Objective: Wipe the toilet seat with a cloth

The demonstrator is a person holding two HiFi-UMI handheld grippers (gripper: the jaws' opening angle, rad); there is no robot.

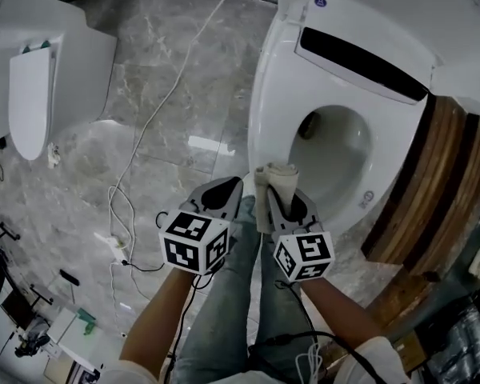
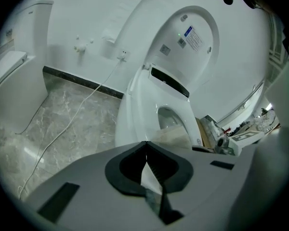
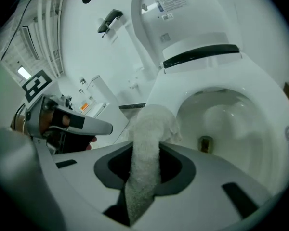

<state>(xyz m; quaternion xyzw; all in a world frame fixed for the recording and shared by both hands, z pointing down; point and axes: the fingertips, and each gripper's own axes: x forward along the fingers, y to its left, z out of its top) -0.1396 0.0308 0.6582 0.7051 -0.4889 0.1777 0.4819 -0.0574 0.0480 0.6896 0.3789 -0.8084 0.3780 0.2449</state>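
The white toilet seat (image 1: 266, 94) lies down around the bowl, with the lid raised behind it. My right gripper (image 1: 278, 194) is shut on a beige cloth (image 1: 276, 176). The cloth's free end bunches up over the seat's front rim; whether it touches the seat I cannot tell. In the right gripper view the cloth (image 3: 148, 134) runs up between the jaws of the right gripper (image 3: 145, 154), with the seat (image 3: 262, 112) to the right. My left gripper (image 1: 222, 190) is just left of it, shut with nothing in it. From the left gripper view the left gripper (image 2: 145, 150) points toward the seat (image 2: 139, 107).
A second white fixture (image 1: 32, 94) stands at the far left. A white cable (image 1: 156, 110) trails over the grey marble floor between it and the toilet. A wooden panel (image 1: 436, 190) flanks the toilet on the right. The person's legs in jeans (image 1: 232, 294) are below the grippers.
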